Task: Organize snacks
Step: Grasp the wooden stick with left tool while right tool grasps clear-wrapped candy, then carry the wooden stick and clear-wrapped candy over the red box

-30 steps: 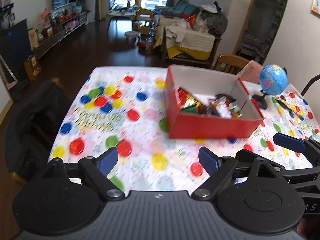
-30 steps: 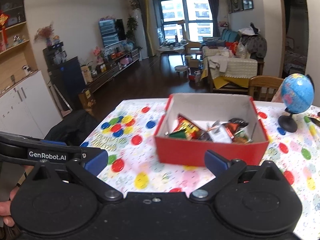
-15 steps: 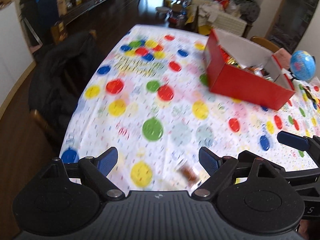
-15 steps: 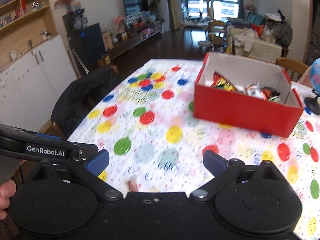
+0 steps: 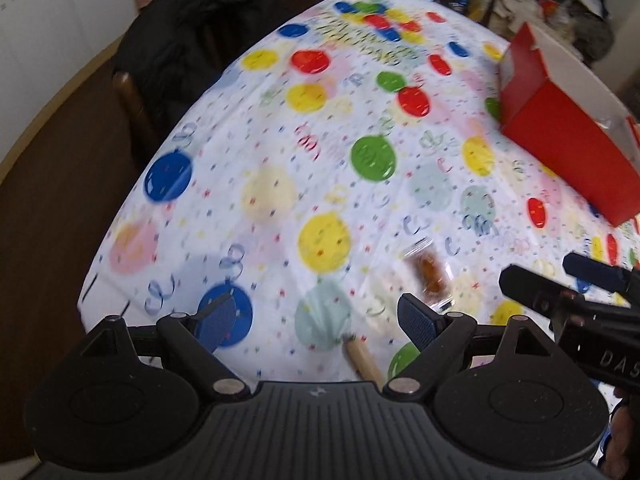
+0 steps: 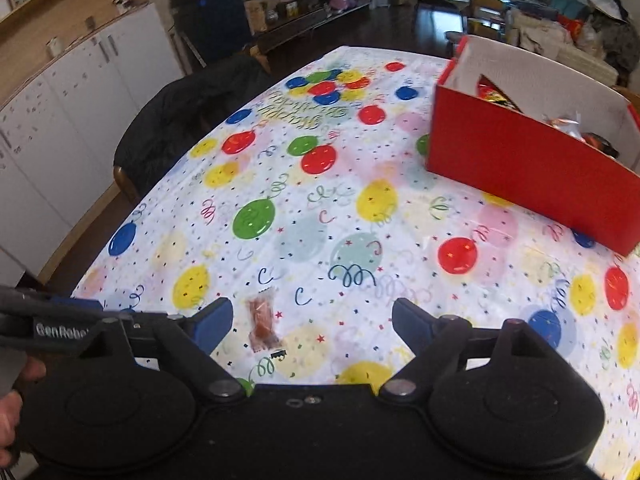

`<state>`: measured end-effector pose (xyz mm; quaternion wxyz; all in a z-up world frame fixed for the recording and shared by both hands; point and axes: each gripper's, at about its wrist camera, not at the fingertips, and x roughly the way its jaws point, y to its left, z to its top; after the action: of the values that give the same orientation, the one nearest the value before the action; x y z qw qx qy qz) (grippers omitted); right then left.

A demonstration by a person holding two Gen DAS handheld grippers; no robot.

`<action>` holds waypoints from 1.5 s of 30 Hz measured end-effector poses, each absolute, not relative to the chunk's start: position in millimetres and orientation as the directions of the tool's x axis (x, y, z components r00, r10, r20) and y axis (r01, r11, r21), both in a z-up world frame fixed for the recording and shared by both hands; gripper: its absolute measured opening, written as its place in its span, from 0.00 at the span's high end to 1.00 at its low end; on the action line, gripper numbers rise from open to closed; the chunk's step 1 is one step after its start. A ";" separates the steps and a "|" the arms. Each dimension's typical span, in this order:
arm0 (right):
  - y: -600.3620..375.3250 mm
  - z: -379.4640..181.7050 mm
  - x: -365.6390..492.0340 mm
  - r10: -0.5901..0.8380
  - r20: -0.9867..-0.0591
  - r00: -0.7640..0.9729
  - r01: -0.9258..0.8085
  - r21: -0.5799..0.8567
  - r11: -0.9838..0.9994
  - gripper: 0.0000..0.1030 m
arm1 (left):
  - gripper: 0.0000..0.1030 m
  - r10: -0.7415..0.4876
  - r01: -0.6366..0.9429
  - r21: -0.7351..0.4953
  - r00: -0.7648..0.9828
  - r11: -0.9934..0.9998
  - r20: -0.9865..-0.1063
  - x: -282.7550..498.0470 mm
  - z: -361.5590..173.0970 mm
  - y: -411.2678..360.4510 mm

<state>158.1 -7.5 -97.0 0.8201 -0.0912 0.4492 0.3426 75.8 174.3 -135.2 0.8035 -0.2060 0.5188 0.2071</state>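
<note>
White lettering "GenRobo…", cut off, stands on the left gripper (image 6: 60, 330)'s arm, "DAS" on the right gripper (image 5: 612, 360)'s arm; the tablecloth (image 6: 304, 116)'s yellow script is unreadable.

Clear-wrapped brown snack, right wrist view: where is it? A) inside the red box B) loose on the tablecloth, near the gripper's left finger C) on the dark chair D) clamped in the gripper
B: the wrapped snack lies flat on the balloon tablecloth, just inside the left finger of the open right gripper, untouched, well short of the red box.
</note>
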 end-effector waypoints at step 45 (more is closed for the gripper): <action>38.9 -146.1 162.0 0.479 -0.854 0.201 -0.850 0.091 0.520 0.82 | 0.89 0.131 -0.677 -0.135 0.326 0.724 -0.936 51.8 -167.1 104.1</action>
<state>162.0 38.9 -146.1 0.7471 -0.2062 0.4491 0.4446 51.8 104.1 -167.1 0.7706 -0.2635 0.5179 0.2620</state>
